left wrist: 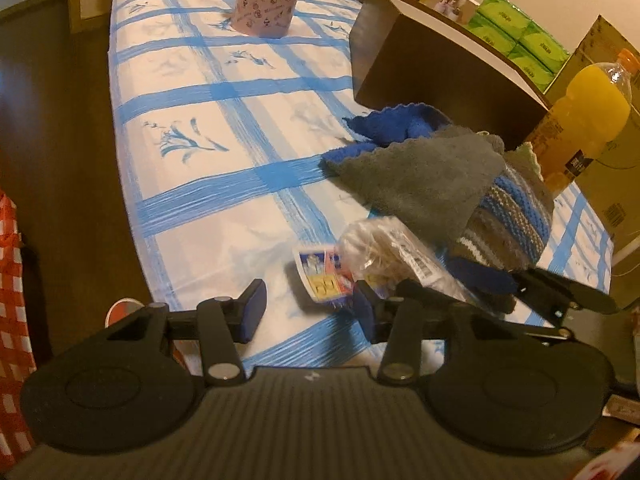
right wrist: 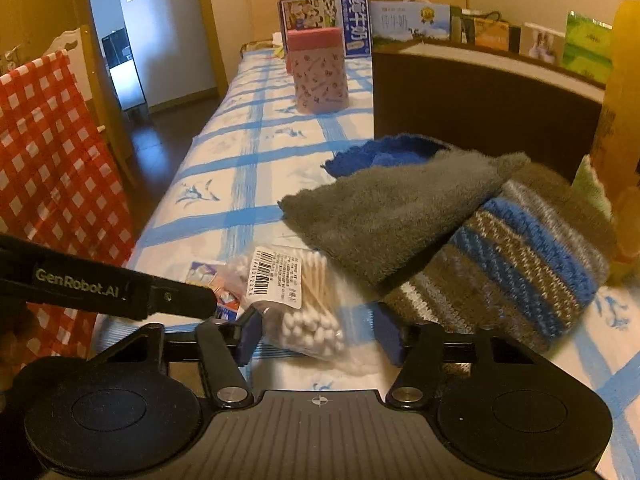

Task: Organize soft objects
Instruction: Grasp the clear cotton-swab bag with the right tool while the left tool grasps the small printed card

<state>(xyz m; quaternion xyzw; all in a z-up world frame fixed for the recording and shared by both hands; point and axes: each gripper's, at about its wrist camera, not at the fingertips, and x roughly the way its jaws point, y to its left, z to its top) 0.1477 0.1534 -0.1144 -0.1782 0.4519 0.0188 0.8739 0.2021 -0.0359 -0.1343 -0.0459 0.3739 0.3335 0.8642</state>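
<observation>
Your right gripper [right wrist: 320, 334] straddles the bag of cotton swabs [right wrist: 298, 300], which lies at the near edge of the table [right wrist: 224, 184] just in front of the grey cloth [right wrist: 384, 216] and striped knit [right wrist: 532, 264]; its jaws stand apart and do not appear to press the bag. Your left gripper [left wrist: 308, 308] is released, holding nothing, beside the small card packet [left wrist: 320, 276]. Centre the pads on the bag's bulk, not the loose film, before closing. Keep the left fingers clear of the right's path.
</observation>
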